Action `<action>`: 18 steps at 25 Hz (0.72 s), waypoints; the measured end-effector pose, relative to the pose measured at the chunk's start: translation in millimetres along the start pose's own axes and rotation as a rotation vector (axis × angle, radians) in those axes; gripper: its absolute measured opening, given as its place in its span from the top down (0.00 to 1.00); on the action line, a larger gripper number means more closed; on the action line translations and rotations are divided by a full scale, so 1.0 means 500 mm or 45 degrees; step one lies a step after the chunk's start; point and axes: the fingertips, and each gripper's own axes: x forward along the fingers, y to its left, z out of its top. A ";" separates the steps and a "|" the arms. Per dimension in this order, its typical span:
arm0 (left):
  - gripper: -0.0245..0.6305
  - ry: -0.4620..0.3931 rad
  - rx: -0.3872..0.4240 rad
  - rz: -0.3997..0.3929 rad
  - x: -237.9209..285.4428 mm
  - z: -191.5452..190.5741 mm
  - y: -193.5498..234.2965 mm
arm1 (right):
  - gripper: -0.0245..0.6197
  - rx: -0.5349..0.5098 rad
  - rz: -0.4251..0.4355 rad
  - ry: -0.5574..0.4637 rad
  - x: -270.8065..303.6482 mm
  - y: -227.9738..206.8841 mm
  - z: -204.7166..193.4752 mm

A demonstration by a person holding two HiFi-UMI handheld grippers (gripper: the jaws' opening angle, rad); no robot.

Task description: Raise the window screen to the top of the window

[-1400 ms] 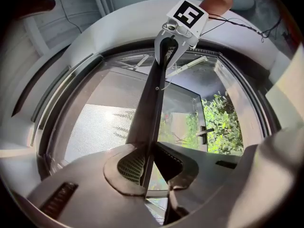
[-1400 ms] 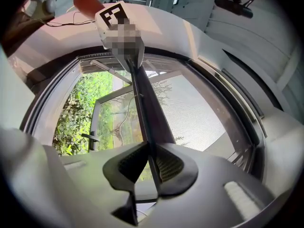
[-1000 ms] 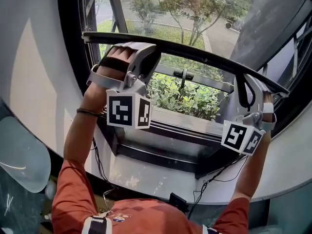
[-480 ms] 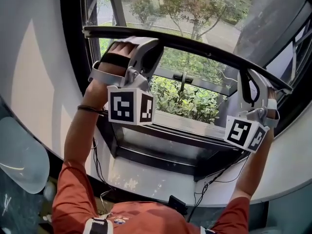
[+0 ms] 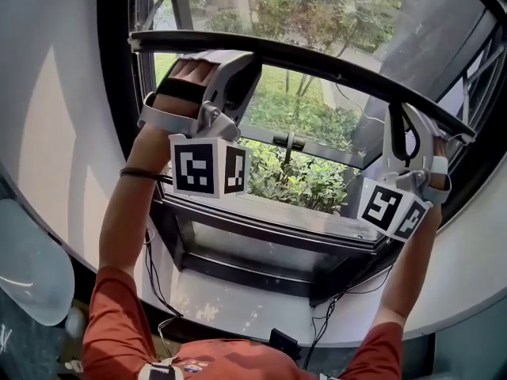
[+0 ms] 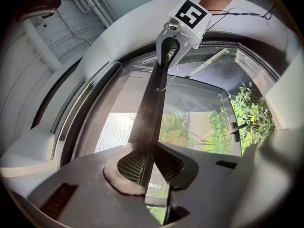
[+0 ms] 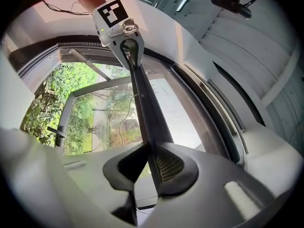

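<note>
I've got the left hand-held gripper (image 6: pixel 145 167) and the right hand-held gripper (image 7: pixel 151 165) each pinched on the screen bar (image 5: pixel 317 60), partway up the window (image 5: pixel 119 93). If one side rises faster, I'd expect the bar to tilt and jam, or slip out of a pinch.

Screen bar (image 5: pixel 317 60) now sits higher against the window than a second ago, with the bigger step in the last half second. Left gripper (image 5: pixel 235 60) and right gripper (image 5: pixel 402 115) ride up with it, and both arms are stretched further. The open gap under the bar is taller. Window latch (image 5: pixel 288 141), just under the bar before, now hangs well clear below it, with more lawn (image 5: pixel 305 101) showing between the two.
</note>
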 end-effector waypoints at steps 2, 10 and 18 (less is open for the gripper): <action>0.87 0.016 0.018 -0.009 0.013 0.001 0.015 | 0.86 -0.032 0.012 0.007 0.013 -0.013 0.002; 0.87 0.015 0.053 0.115 0.039 0.016 0.087 | 0.86 -0.105 -0.095 0.020 0.044 -0.084 0.010; 0.87 0.019 0.080 0.129 0.072 0.022 0.170 | 0.86 -0.173 -0.122 0.047 0.087 -0.156 0.028</action>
